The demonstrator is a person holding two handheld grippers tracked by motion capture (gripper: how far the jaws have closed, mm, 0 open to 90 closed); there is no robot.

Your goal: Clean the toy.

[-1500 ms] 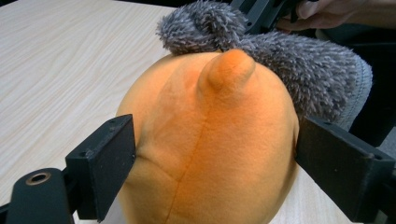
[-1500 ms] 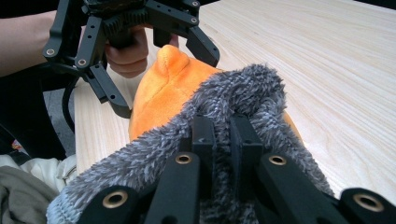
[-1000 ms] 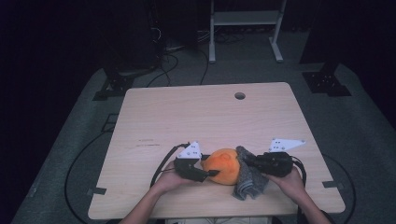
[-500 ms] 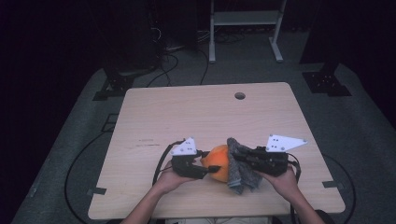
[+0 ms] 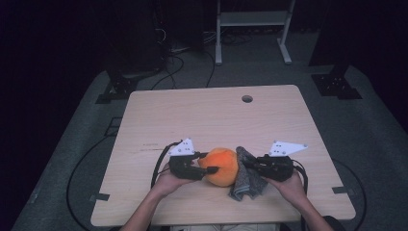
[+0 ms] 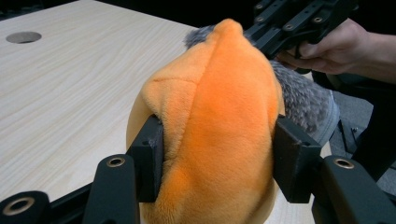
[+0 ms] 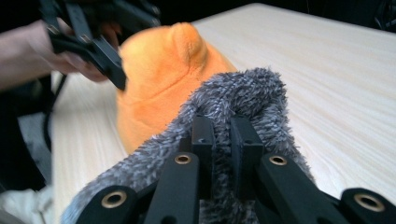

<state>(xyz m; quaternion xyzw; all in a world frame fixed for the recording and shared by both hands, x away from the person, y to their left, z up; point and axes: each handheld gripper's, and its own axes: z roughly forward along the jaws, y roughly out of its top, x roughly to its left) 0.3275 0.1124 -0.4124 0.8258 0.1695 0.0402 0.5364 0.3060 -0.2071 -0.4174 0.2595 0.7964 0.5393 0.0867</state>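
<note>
An orange plush toy [image 5: 222, 166] is held just above the near middle of the wooden table [image 5: 202, 115]. My left gripper [image 5: 211, 163] grips it from the left. In the left gripper view the pads [image 6: 152, 149] press into both sides of the plush [image 6: 219, 102], and the jaws have just been closing on it. My right gripper [image 5: 245, 166] is shut on a grey fuzzy cloth [image 5: 243, 180] that hangs against the plush's right side. In the right gripper view the cloth [image 7: 243, 93] wraps over the closed jaws, with the plush [image 7: 163, 65] behind it.
A round cable hole [image 5: 247, 98] sits near the table's far edge. Black cables trail from both grippers off the near edge. Beyond the table stand a white frame [image 5: 250, 29] and dark stands on the grey floor.
The left gripper and the orange plush have shifted a little to the left and away from the person. The grey cloth has drawn in closer against the plush's right side.
</note>
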